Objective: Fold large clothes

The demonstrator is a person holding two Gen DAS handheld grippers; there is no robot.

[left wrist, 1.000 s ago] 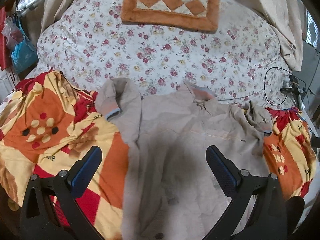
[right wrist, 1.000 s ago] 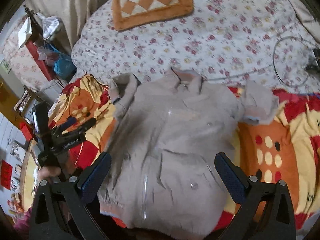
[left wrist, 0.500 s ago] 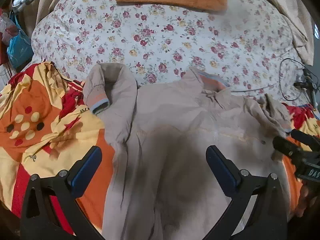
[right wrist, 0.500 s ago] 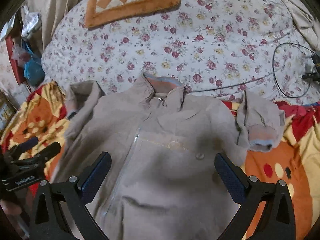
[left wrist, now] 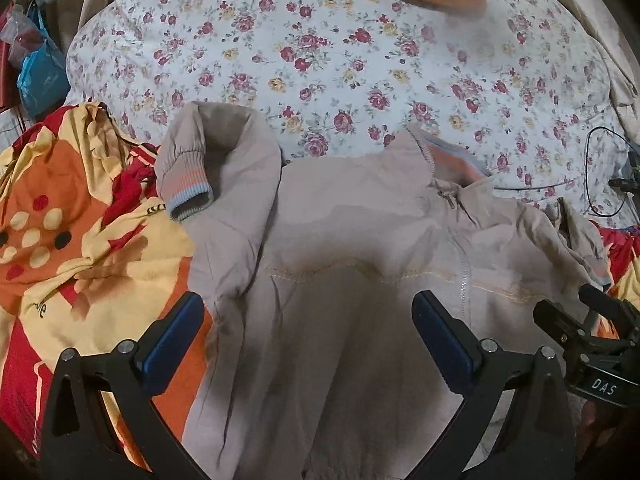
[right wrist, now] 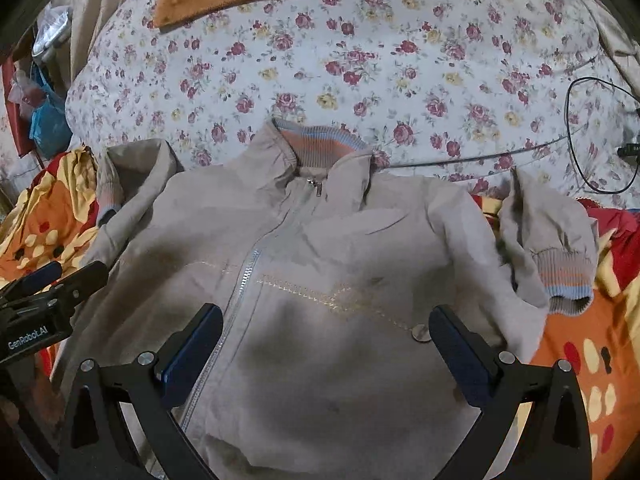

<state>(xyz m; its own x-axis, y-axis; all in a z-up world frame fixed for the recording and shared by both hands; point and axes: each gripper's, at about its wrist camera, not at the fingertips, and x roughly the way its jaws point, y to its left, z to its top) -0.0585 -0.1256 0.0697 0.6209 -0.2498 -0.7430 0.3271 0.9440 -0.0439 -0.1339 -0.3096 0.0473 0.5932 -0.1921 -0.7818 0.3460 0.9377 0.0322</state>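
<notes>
Jacket (right wrist: 320,264) lies zipped, front up, mid-frame on the bed (right wrist: 360,60), both sleeves already bent back at the sides. Left gripper (left wrist: 306,338) and right gripper (right wrist: 326,346) both spread wide, holding nothing, poised over the chest. Looks like pre-fold positioning; next move probably: pinch a sleeve cuff (right wrist: 564,280) or shoulder edge, fold inward.

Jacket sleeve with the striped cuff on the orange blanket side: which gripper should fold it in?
Probably the right gripper: its open jaws hover over the jacket with that sleeve just to its right; the left gripper is nearer the opposite sleeve.
</notes>
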